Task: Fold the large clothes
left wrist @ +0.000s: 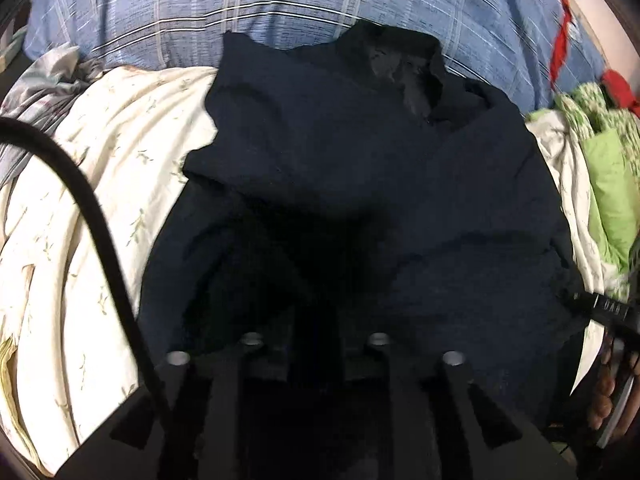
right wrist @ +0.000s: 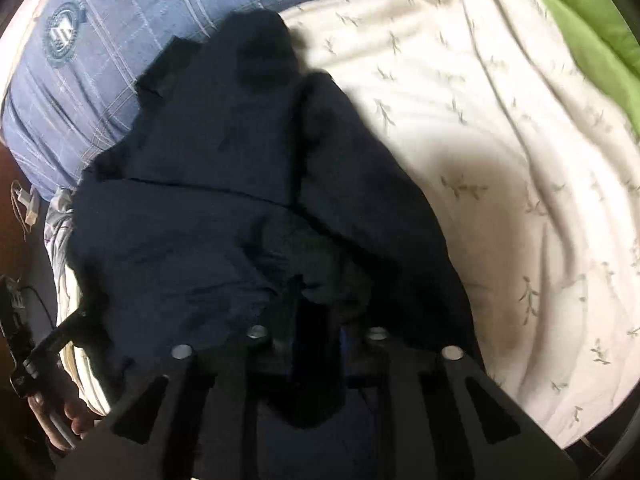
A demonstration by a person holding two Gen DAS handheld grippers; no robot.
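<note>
One navy garment (left wrist: 360, 184) lay on one cream sheet (left wrist: 100, 200); two grippers, left gripper (left wrist: 316, 320) and right gripper (right wrist: 316, 312), each pinched its near hem.

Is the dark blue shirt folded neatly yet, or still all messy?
Still messy. The dark blue shirt lies bunched and wrinkled on the white sheet, layers overlapping unevenly.

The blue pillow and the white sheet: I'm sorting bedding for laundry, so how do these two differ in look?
The blue pillow has a plaid pattern of pale and dark lines; the white sheet is cream with small scattered leaf sprigs. The pillow looks plump and fairly smooth, while the sheet lies in loose wrinkles. The pillow carries a round crest in the right wrist view; the sheet shows none. Both lie partly under the dark garment.
</note>
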